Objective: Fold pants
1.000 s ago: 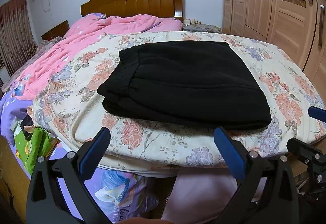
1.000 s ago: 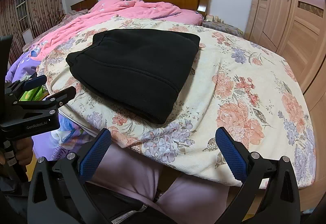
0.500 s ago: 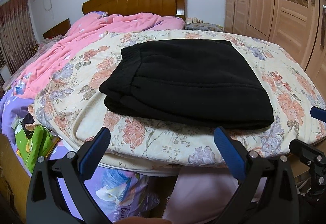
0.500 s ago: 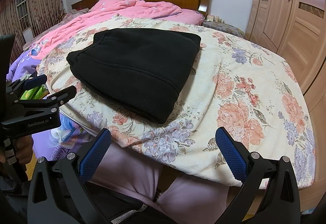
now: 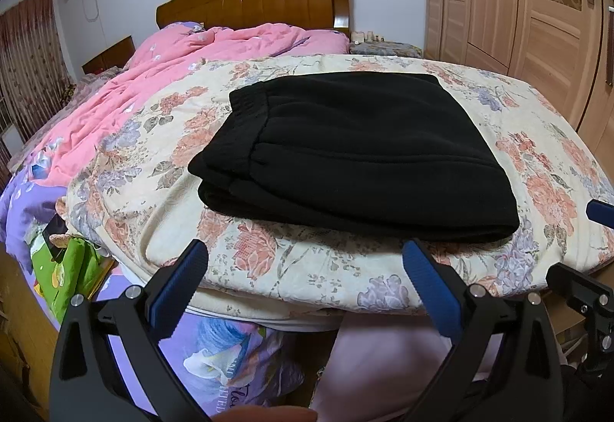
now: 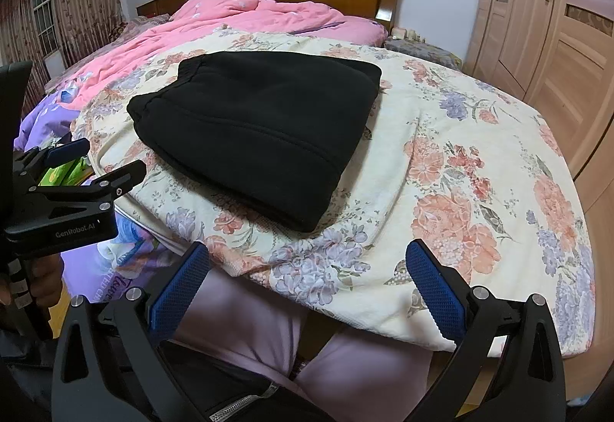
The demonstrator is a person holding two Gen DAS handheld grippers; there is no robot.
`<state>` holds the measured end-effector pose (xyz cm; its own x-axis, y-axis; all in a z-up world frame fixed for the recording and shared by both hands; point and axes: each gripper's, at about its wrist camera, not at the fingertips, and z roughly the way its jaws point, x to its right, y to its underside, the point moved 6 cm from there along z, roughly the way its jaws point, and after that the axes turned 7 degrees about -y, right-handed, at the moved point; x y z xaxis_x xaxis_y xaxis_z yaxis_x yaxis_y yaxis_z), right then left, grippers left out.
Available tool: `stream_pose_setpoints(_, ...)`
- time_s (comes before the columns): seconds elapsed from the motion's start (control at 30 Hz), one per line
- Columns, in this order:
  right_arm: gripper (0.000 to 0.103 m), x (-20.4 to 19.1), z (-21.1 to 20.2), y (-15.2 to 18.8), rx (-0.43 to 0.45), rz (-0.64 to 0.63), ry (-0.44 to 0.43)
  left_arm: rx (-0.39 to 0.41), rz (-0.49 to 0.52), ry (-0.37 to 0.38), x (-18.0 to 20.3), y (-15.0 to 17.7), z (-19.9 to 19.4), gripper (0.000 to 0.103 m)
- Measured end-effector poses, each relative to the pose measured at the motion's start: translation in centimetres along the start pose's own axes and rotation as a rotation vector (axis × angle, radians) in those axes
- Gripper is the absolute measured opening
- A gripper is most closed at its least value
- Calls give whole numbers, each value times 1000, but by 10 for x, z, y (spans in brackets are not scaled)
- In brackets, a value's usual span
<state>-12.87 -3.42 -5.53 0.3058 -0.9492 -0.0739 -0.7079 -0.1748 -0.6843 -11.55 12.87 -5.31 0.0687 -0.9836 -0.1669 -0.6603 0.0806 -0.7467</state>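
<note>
From my left wrist camera, the black pants (image 5: 357, 153) lie folded into a thick rectangular bundle on the floral blanket (image 5: 153, 199), sitting at about 12 o'clock from the left gripper (image 5: 305, 261), with the elastic waistband turned toward 10 o'clock. My left gripper is spread wide and carries nothing, its blue pads (image 5: 180, 287) hanging off the near edge of the bed and clear of the cloth. From the right wrist camera, the same pants (image 6: 261, 138) sit toward 11 o'clock, and my right gripper (image 6: 307, 262) is likewise spread wide with nothing between its pads (image 6: 435, 287), held just short of the blanket's (image 6: 460, 161) edge. The left gripper (image 6: 65, 188) shows there at 9 o'clock, off the side of the bed. A pink quilt (image 5: 184, 76) is bunched behind the blanket toward the wooden headboard (image 5: 261, 0), and a wardrobe (image 5: 537, 7) stands at 2 o'clock.
</note>
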Motion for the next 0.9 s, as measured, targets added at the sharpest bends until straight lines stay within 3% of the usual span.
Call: stream_pose_setpoints(0.9, 99, -1, 0, -1, -4, -1, -9, 2, -6, 4, 1, -3, -3, 101)
